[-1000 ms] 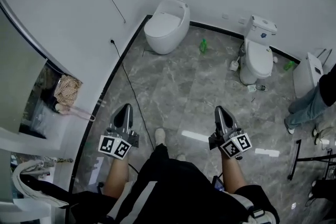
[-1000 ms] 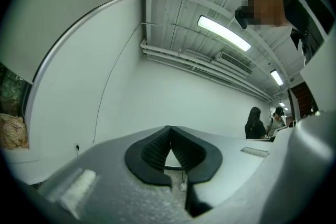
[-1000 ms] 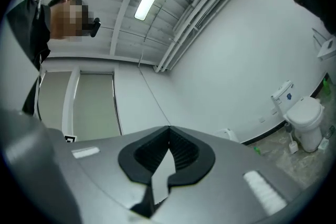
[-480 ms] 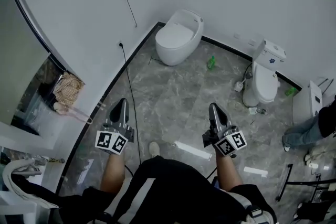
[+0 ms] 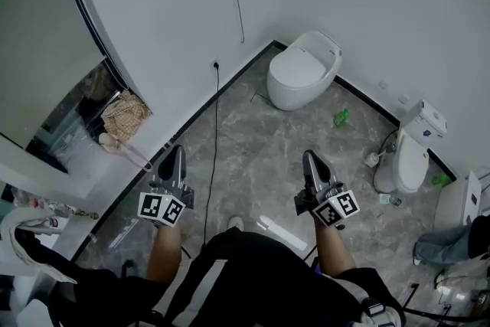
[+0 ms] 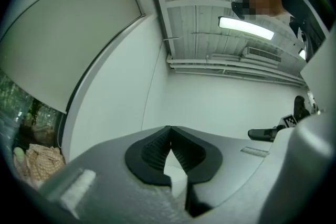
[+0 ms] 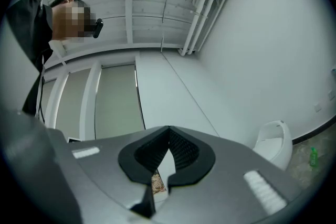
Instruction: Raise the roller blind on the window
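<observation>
The left gripper (image 5: 175, 155) and the right gripper (image 5: 309, 159) are hovering over the grey marble floor (image 5: 256, 138), each with its jaws clenched together on nothing. The roller blind (image 5: 38, 42) is hanging at upper left, covering most of the window (image 5: 80, 109), well apart from both grippers.

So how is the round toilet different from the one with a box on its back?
The round toilet is one smooth egg shape with no tank, while the boxy toilet has a square tank behind its seat. The round toilet looks wider; the boxy toilet looks narrower. Both are white, seem to have their lids down, and stand on the grey floor against the wall.
</observation>
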Available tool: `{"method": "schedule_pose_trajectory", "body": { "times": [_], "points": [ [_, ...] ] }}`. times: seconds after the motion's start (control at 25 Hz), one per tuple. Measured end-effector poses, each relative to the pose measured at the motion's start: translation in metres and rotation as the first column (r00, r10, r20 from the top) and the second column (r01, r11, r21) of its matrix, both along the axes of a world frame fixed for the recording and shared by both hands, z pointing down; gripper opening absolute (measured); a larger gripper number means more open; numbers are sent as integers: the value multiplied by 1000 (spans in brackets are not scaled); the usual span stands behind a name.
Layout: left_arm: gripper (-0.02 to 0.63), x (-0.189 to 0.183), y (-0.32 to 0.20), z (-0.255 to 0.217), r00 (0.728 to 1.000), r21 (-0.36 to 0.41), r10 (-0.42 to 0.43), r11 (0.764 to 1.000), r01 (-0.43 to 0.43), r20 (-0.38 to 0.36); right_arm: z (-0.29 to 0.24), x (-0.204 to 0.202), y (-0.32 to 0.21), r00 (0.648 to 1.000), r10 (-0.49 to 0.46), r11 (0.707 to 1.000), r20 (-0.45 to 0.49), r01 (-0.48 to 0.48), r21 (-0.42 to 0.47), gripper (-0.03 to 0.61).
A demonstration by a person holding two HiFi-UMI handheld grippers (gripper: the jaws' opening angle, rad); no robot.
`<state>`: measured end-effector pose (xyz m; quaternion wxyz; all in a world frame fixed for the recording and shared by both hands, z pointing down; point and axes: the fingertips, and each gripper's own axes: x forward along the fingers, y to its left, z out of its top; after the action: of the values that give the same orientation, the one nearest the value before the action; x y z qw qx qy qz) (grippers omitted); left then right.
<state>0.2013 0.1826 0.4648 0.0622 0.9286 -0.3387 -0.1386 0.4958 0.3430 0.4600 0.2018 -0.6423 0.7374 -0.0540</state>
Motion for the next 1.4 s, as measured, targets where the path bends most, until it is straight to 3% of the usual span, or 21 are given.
{"method": "schedule_pose_trajectory", "body": {
  "times": [0.16,0.44,0.68,0.8,1.16,1.4],
  "points": [
    [0,-41,-24,1,995,-5,-102,995,102,23,0,-26,-53,996,-93,996,-1,93,3,2],
    [0,-107,-50,11,961,-9,-275,961,276,20,2,-74,-127,967,-254,967,3,254,11,2],
    [0,-141,-52,14,907,-44,-420,906,421,36,2,-107,-178,916,-401,916,-10,401,0,2],
    [0,-148,-52,16,868,-66,-495,865,497,47,4,-111,-202,884,-467,884,-14,467,-3,2],
    [0,-139,-55,4,770,-36,-636,770,638,38,-4,-106,-263,785,-619,785,-31,619,18,2],
    [0,-116,-52,16,740,-59,-669,738,672,67,8,-99,-273,740,-673,740,1,673,13,2]
  ]
}}
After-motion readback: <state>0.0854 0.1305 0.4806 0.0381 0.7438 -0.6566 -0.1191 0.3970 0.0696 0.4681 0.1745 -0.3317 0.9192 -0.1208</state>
